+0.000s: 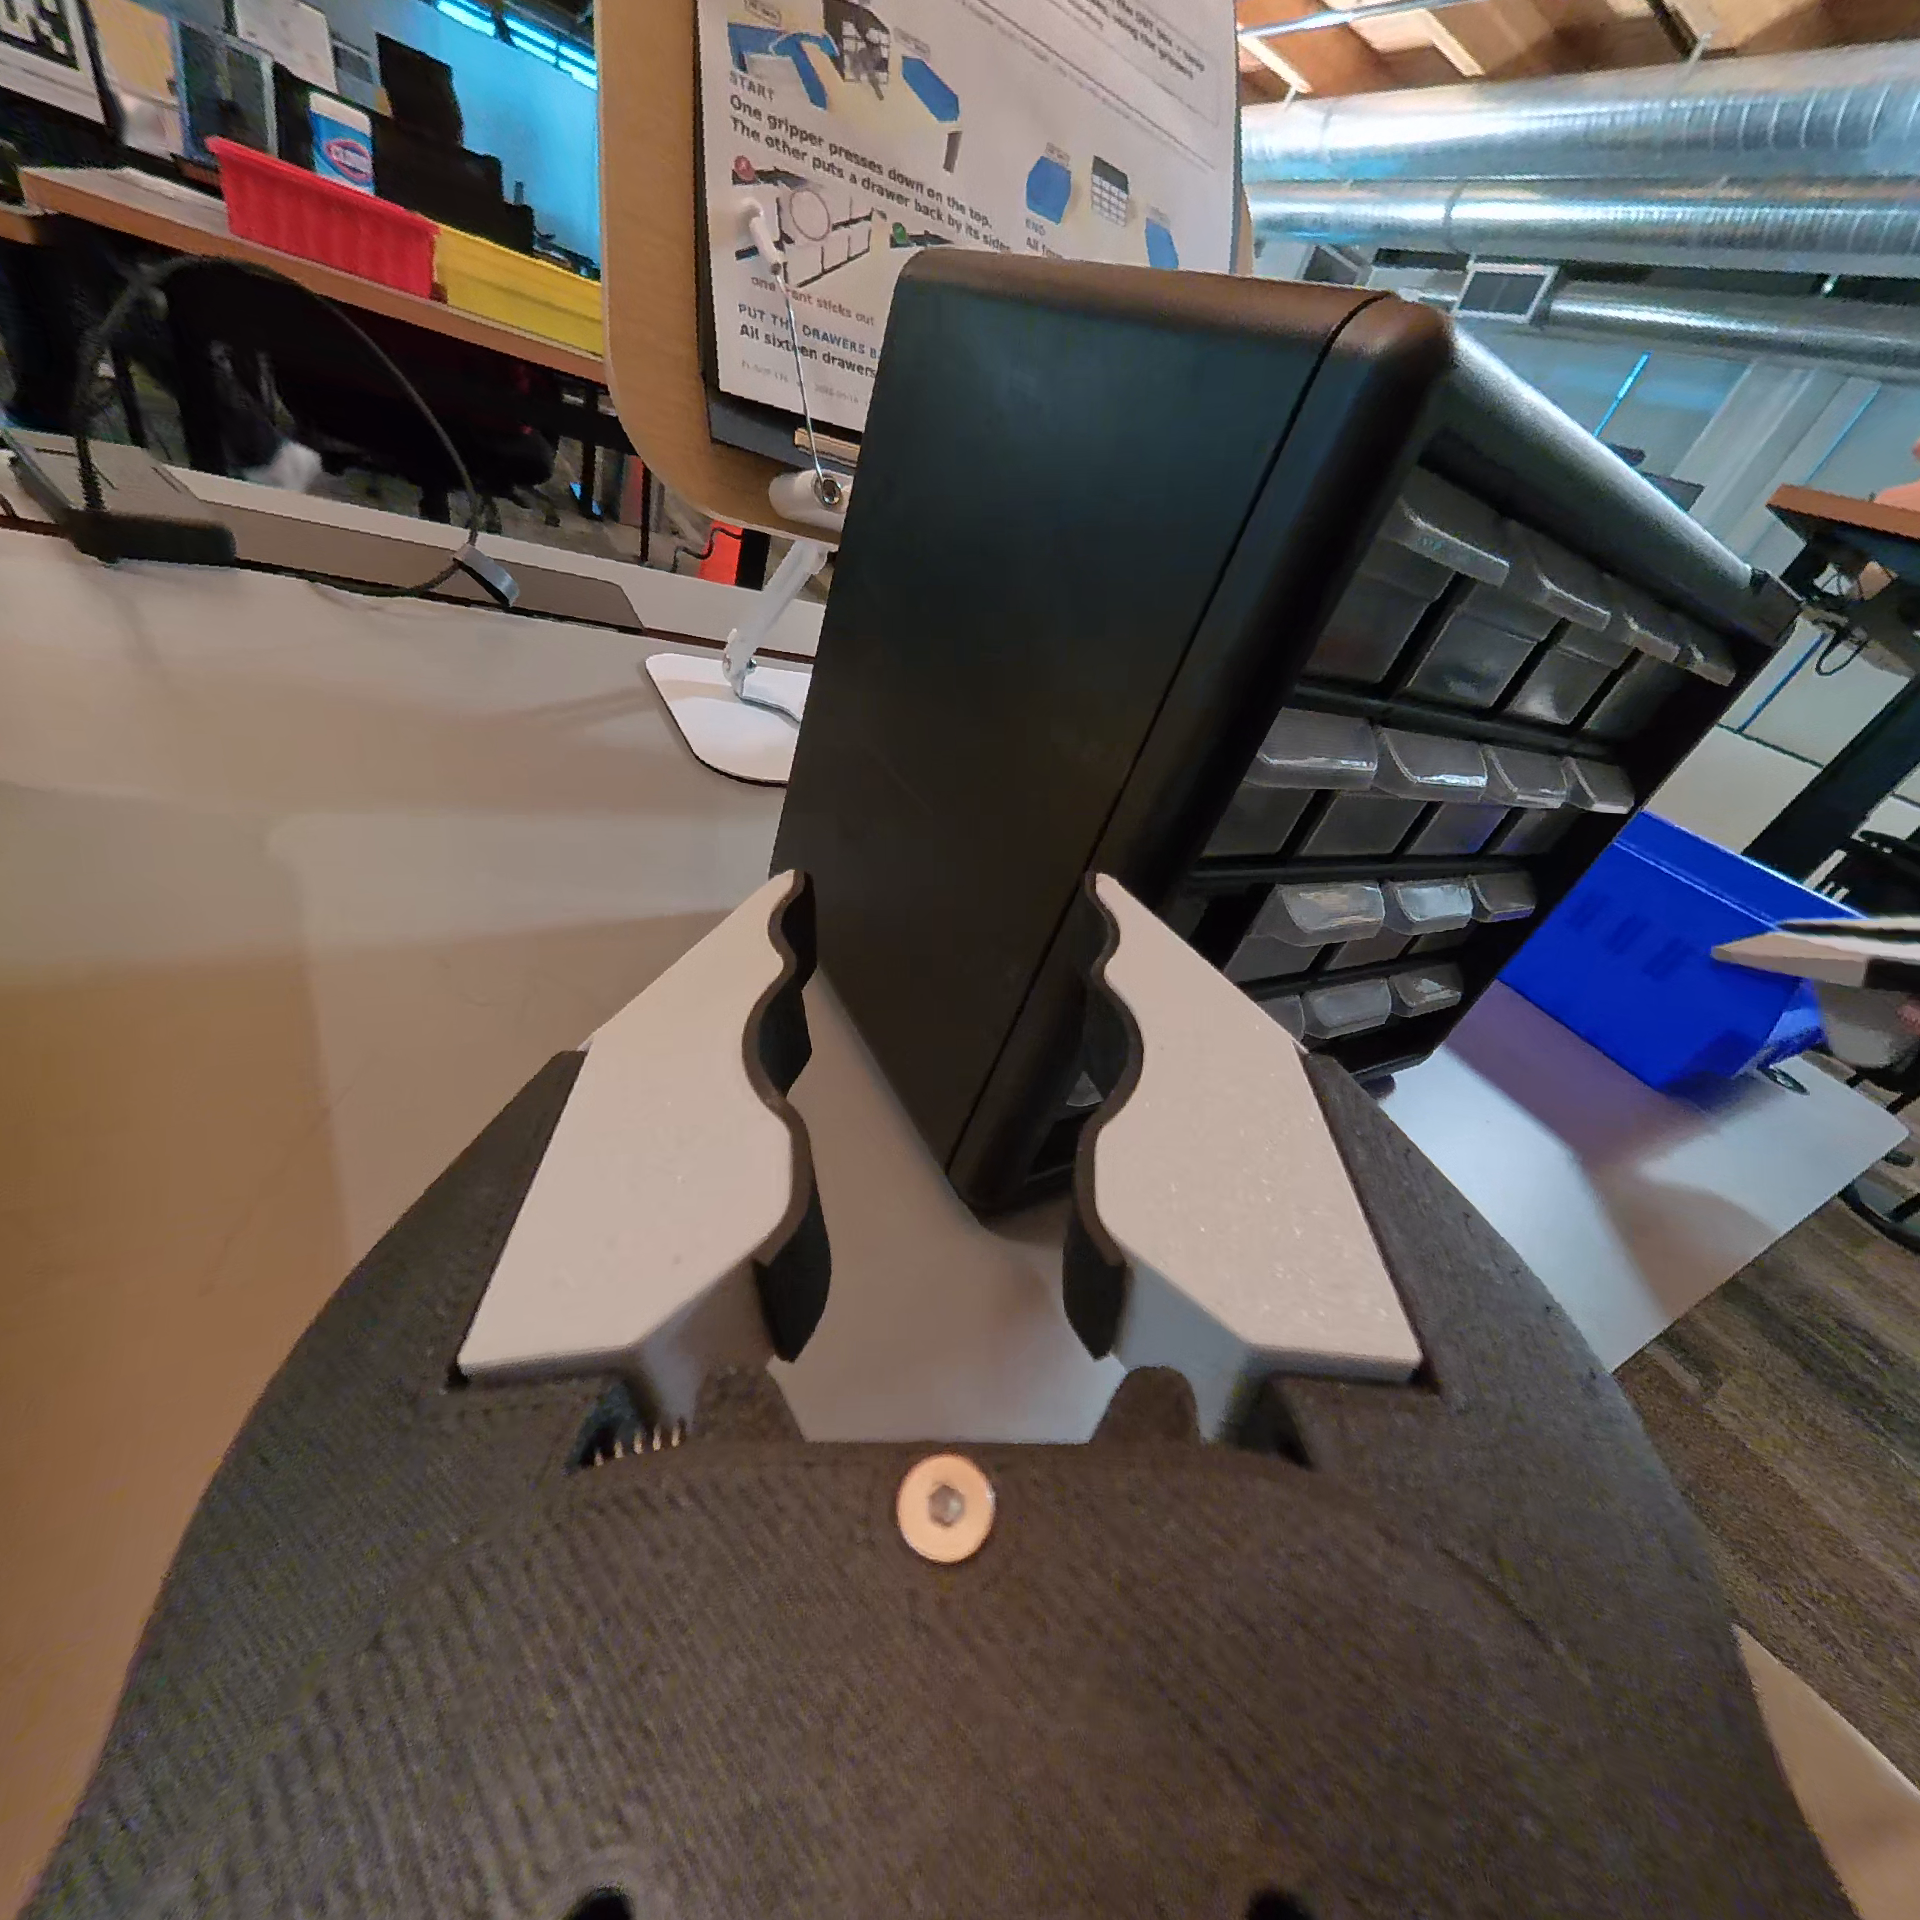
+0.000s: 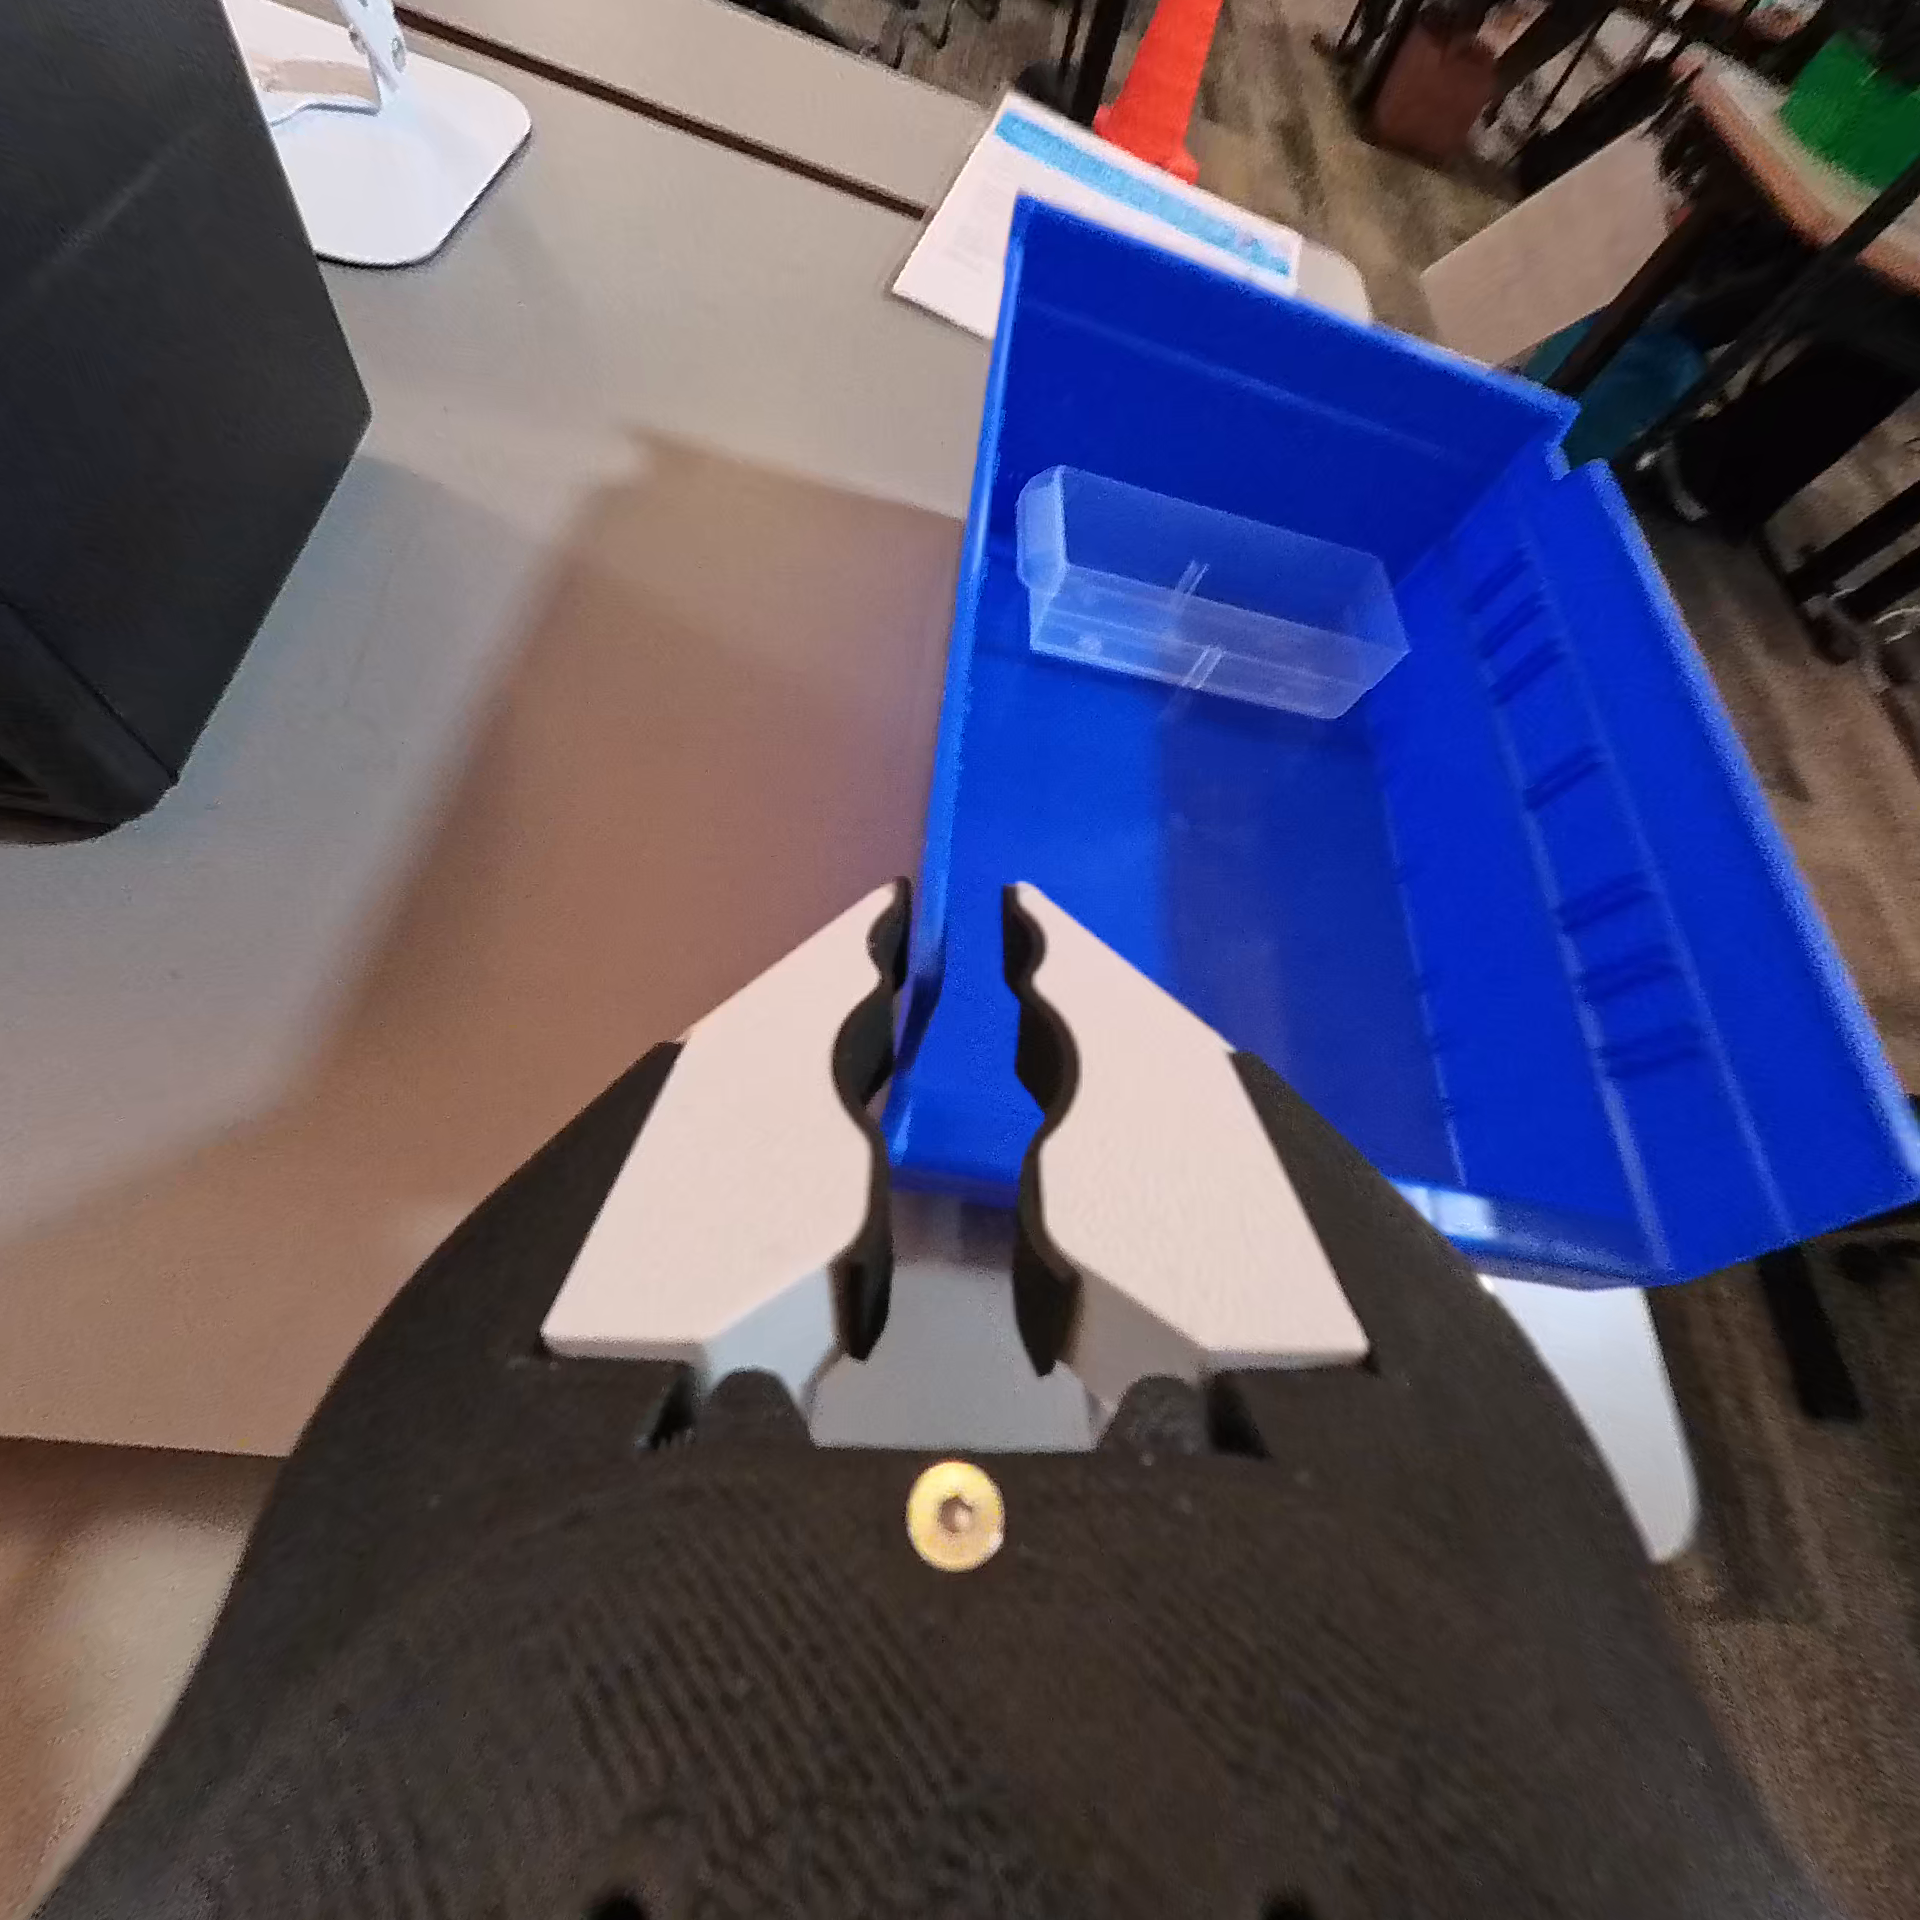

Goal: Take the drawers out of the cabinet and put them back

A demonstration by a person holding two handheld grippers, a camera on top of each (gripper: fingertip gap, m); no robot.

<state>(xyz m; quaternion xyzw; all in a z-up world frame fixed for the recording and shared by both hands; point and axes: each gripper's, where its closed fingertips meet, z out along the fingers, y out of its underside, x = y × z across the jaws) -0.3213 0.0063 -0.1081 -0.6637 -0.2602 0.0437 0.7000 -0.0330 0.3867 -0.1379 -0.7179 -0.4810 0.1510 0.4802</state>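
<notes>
The black drawer cabinet [image 1: 1049,675] stands on the table, and several clear drawers [image 1: 1340,748] sit in its front. My left gripper [image 1: 945,914] is open. Its fingers straddle the cabinet's near side edge, and I cannot tell whether they touch it. One clear drawer [image 2: 1205,592] lies inside the blue bin [image 2: 1558,831] at its far end. My right gripper [image 2: 956,894] hovers over the bin's near left wall with a narrow gap between its jaws and holds nothing. It also shows in the left wrist view [image 1: 1766,951], above the blue bin [image 1: 1642,956].
A white stand base [image 1: 727,717] and an instruction board [image 1: 935,187] stand behind the cabinet. A printed sheet [image 2: 977,239] lies past the bin near the table's far edge. An orange cone [image 2: 1153,73] stands on the floor beyond. The cabinet's corner [image 2: 135,416] is at the left.
</notes>
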